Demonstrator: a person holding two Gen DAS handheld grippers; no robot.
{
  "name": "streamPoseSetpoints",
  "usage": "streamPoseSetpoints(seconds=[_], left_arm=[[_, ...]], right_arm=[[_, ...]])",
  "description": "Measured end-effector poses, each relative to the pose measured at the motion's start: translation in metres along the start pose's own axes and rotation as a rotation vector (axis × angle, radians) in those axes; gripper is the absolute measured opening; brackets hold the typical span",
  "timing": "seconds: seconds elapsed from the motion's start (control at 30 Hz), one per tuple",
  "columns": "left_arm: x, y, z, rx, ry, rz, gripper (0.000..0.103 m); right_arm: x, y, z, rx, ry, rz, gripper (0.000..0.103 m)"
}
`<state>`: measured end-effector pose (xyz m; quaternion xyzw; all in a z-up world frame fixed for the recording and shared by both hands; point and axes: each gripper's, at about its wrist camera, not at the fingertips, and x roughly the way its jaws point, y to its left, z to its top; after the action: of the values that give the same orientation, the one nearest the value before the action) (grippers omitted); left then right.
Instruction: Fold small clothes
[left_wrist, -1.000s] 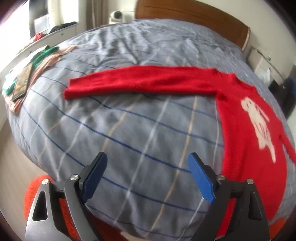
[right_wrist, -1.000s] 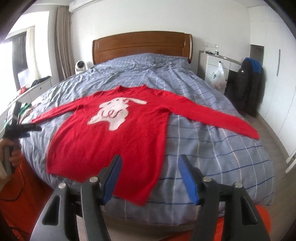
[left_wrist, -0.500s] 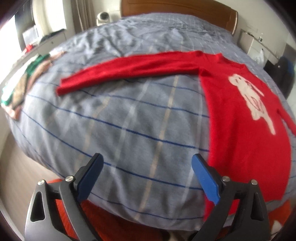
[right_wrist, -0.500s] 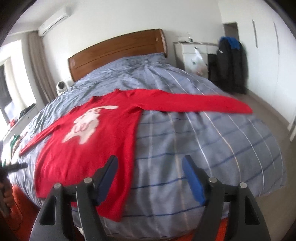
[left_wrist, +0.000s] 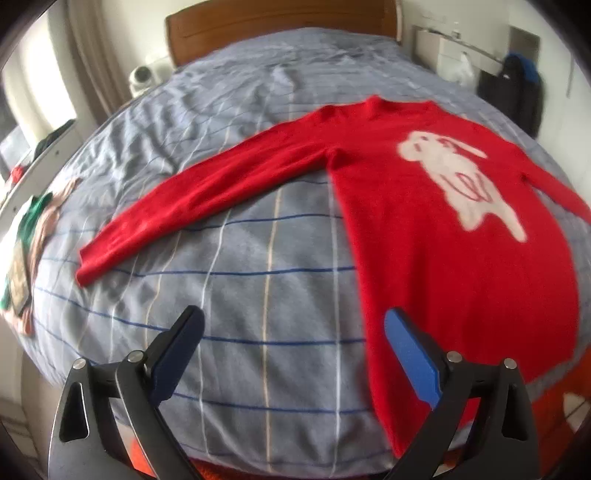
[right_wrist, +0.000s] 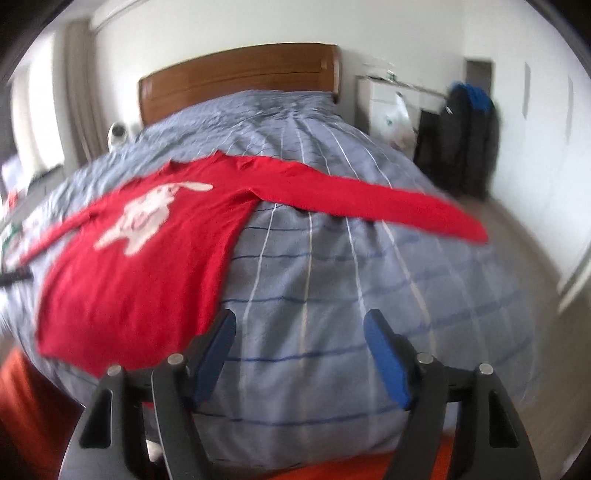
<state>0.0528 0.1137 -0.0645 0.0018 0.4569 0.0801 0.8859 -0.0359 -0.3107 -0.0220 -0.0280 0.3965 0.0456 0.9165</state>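
Note:
A red sweater (left_wrist: 436, 221) with a white animal figure lies flat on the bed, both sleeves spread out. In the left wrist view one sleeve (left_wrist: 207, 192) runs to the left, and my left gripper (left_wrist: 293, 325) hovers open above the bare cover, its right finger over the sweater's lower side edge. In the right wrist view the sweater (right_wrist: 140, 258) lies to the left and its other sleeve (right_wrist: 369, 195) stretches right. My right gripper (right_wrist: 299, 328) stands open over the cover beside the hem corner, nothing between its fingers.
The bed (left_wrist: 258, 258) has a grey-blue checked cover and a wooden headboard (right_wrist: 240, 74). Other clothes (left_wrist: 29, 229) lie at its left edge. A white cabinet with a bag (right_wrist: 395, 110) and dark coats (right_wrist: 465, 140) stand at the right. An orange thing (right_wrist: 22, 406) lies below the bed's foot.
The left view has swung right, bringing the sweater's body toward the gripper, whose fingers spread slightly. The right view has shifted right and lower, so the sweater now sits to its left.

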Motion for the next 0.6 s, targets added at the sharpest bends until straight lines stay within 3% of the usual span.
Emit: streamPoseSetpoints(seconds=[0.07,0.27,0.37,0.6], left_arm=[[0.007,0.007,-0.005,-0.071,-0.007,-0.001,0.099],[0.046,0.03,-0.029,-0.286,0.06,-0.035,0.103],[0.046,0.027,-0.037,-0.273,0.02,-0.032,0.103],[0.047,0.02,-0.041,-0.253,-0.019,0.003,0.103]], right_arm=[[0.006,-0.002,0.005,0.008,-0.019,0.007,0.071],[0.043,-0.013,-0.008,0.198,-0.002,0.015,0.072],[0.061,-0.013,-0.022,0.207,0.034,-0.005,0.072],[0.068,-0.007,-0.035,0.173,0.006,-0.023,0.078]])
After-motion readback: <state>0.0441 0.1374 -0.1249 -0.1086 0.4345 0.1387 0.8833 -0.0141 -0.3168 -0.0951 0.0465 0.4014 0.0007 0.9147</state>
